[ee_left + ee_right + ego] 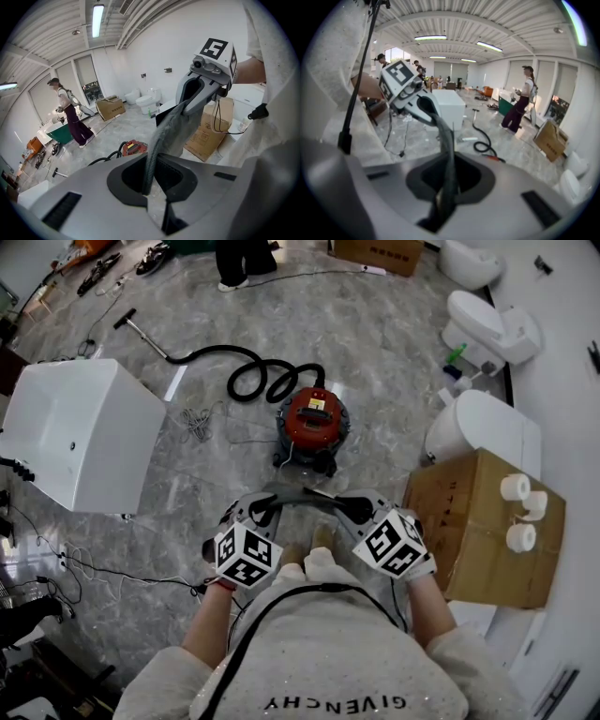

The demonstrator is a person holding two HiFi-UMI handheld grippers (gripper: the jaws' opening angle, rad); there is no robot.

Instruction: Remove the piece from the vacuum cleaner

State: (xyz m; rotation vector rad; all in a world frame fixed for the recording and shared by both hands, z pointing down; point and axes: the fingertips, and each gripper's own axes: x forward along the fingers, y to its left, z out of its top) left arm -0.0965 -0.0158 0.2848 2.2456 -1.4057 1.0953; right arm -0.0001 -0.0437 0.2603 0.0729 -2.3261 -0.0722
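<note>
The red vacuum cleaner (312,420) stands on the grey floor ahead of me, its black hose (253,379) coiled to the left. I hold a thin grey flexible piece (302,492) stretched between both grippers, well above and nearer than the vacuum. My left gripper (263,508) is shut on its left end and my right gripper (346,506) is shut on its right end. In the left gripper view the grey piece (164,133) rises from my jaws toward the right gripper (199,91). In the right gripper view the piece (447,154) runs to the left gripper (419,101).
A white tub-like box (80,432) stands at the left. On the right, a cardboard box (469,521) carries paper rolls, with toilets (487,329) behind it. Loose cables (197,420) lie beside the vacuum. A person (239,263) stands at the far end.
</note>
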